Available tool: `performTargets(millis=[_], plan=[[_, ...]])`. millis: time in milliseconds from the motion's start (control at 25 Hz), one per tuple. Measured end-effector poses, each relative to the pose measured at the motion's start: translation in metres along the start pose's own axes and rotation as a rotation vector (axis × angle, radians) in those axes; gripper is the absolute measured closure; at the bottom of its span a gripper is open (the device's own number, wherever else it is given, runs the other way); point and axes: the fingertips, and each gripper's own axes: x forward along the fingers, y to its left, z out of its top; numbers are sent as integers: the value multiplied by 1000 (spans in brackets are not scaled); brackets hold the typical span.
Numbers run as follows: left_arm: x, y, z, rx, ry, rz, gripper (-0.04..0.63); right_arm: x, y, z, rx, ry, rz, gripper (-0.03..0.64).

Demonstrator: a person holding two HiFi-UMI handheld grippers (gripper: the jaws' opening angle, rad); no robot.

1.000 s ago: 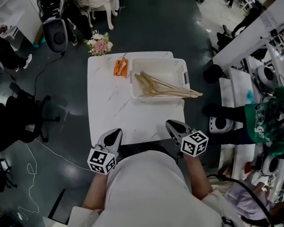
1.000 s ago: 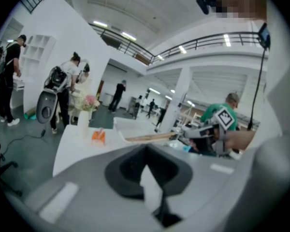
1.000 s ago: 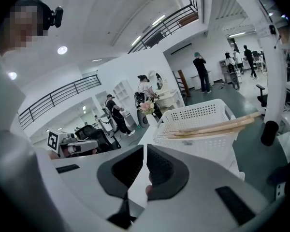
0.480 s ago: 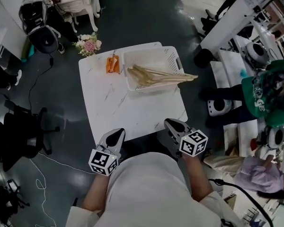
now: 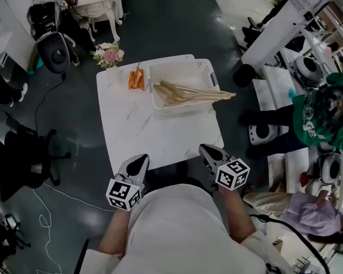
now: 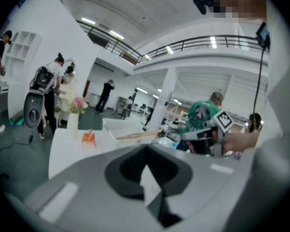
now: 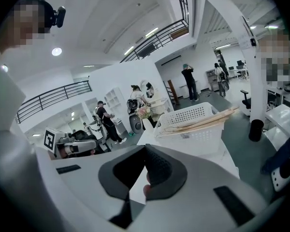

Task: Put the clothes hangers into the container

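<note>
The right gripper (image 5: 208, 149), held low near the person's body at the near edge of a white marble-look table (image 5: 137, 124), has its jaws together with nothing between them; they have just been closing. The left gripper (image 5: 139, 160) sits level with it at the table's other near corner, jaws likewise meeting at a point and empty. Each carries a cube with black-and-white square markers (image 5: 232, 174). No writing can be read: a small label on the front of the basket shows in the right gripper view (image 7: 186, 136) but is too small to read, and the print on a bystander's green top (image 5: 317, 124) is blurred. The wooden clothes hangers (image 5: 188, 93) lie well apart from both grippers, across the table at its far right corner, stacked lengthwise inside a white perforated plastic basket (image 5: 208, 73), their ends jutting past its right rim. Just left of the basket lies a small orange object (image 5: 135, 79), too small to identify. Beyond it, at the far left corner, stands a bunch of pink and white flowers (image 5: 108, 54).
</note>
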Motion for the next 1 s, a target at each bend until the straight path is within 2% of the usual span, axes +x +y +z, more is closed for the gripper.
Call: performTargets(millis=[240, 1000], plan=[[2, -4, -2, -11, -9, 21, 595, -5, 0, 4, -29, 5, 19, 615], [13, -3, 6, 2, -13, 20, 595, 0, -1, 11, -15, -8, 41, 615]])
